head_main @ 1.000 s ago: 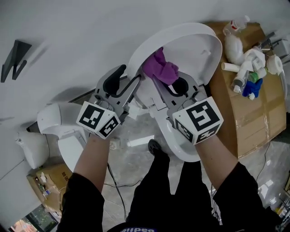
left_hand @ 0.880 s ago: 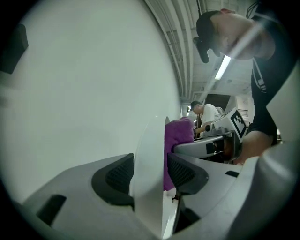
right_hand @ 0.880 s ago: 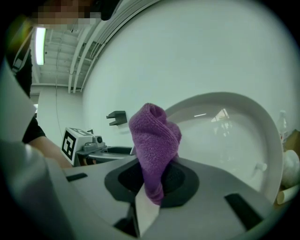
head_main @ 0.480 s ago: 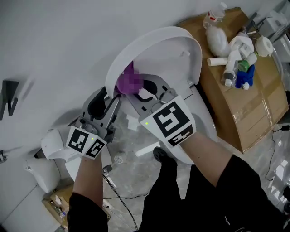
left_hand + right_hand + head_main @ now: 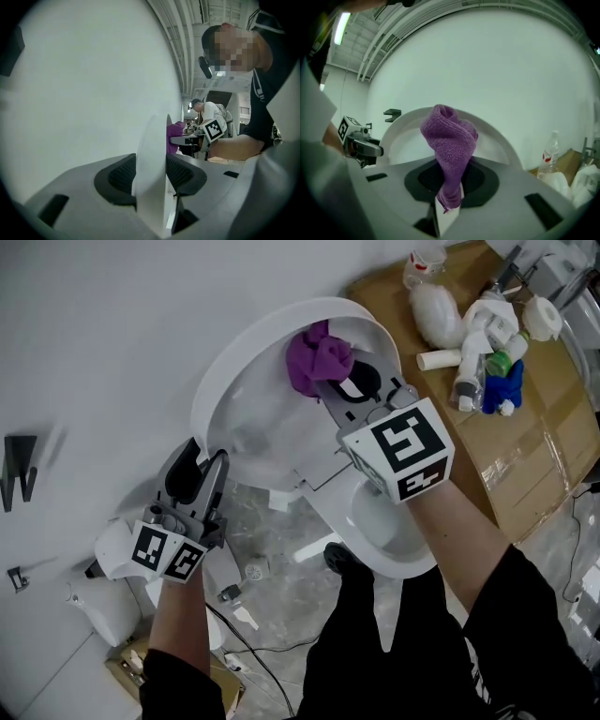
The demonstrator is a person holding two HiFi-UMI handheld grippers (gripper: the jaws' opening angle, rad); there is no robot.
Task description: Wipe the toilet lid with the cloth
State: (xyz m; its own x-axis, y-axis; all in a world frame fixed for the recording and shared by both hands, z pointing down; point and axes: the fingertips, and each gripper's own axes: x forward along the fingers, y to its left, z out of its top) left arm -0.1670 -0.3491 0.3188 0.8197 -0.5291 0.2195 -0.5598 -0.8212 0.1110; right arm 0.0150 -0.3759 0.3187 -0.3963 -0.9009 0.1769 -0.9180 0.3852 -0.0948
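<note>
The white toilet lid [image 5: 248,423] stands raised against the wall. My left gripper [image 5: 202,463] grips its left edge; in the left gripper view the lid's rim [image 5: 152,173] sits pinched between both dark pads. My right gripper [image 5: 339,382] is shut on a bunched purple cloth [image 5: 319,357], which it holds up at the lid's upper right part. In the right gripper view the cloth [image 5: 449,140] rises from the jaws in front of the lid's inner face [image 5: 405,136]. Whether the cloth touches the lid I cannot tell.
The toilet bowl [image 5: 384,535] lies below my right wrist. A cardboard box [image 5: 530,446] at the right carries several bottles [image 5: 487,334]. White parts [image 5: 112,549] and cables lie on the floor at the left. A black hook [image 5: 19,470] hangs on the wall.
My right gripper has carried the purple cloth across the lid, from its left side towards its upper right. The left gripper has stayed on the lid's left edge.
</note>
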